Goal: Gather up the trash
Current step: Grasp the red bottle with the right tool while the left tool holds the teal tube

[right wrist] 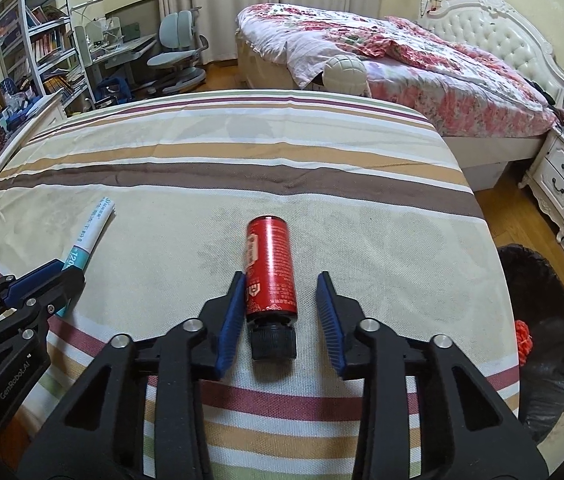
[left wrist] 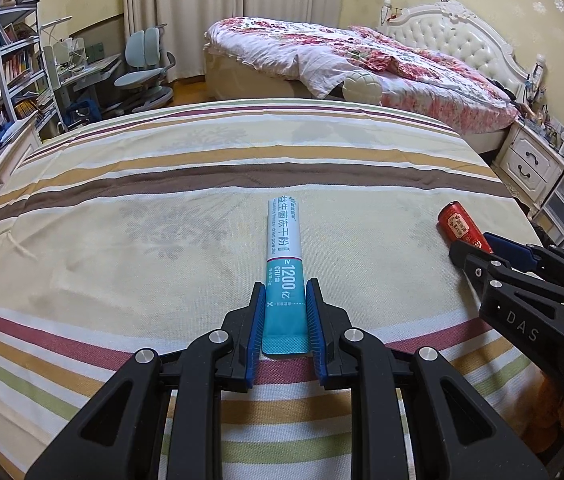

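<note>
Gripping the teal end of a white-and-teal paper sachet, the left gripper is clenched at 6 o'clock on the striped bedsheet. At 3 o'clock, the right gripper straddles a red black-capped bottle; only its left pad touches.

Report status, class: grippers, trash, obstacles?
Left gripper shut on sachet. Right gripper open around red bottle, not clamped. Bin right, path clear.

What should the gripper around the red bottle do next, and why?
Probably finish closing the right gripper on the red bottle: only one pad touches it, the other stands clear. The left gripper already pinches the teal sachet.
</note>
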Tool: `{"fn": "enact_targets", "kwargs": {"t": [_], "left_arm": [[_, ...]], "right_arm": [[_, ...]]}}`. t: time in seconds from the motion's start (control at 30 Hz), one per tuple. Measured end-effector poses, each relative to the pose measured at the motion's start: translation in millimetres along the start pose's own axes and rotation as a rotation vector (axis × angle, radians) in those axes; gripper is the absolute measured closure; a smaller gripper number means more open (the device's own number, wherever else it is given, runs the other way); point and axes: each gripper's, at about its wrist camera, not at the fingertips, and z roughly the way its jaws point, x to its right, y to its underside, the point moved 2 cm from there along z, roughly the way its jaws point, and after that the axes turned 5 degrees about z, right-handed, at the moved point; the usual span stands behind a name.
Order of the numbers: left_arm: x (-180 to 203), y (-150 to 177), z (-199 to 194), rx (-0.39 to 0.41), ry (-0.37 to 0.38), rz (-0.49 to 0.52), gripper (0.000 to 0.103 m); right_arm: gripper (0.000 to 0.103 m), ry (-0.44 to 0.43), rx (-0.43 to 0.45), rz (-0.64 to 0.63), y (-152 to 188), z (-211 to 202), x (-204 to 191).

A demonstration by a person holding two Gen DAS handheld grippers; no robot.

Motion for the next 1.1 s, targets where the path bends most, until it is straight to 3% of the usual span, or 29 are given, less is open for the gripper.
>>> {"fn": "enact_targets", "kwargs": {"t": [0.1,1.1], "left_arm": [[-0.3,1.1,-1.4,0.002,0.002,-0.002,0.081],[-0.3,5.5,-17.7,0.036,0.047,-0.012,0.081]], "right_arm": [[0.08,0.005,0.001,-0.009,0.2,-1.4,-0.9],[0.08,0.007,0.021,0.032,17.8,-27.5,2.0]]}}
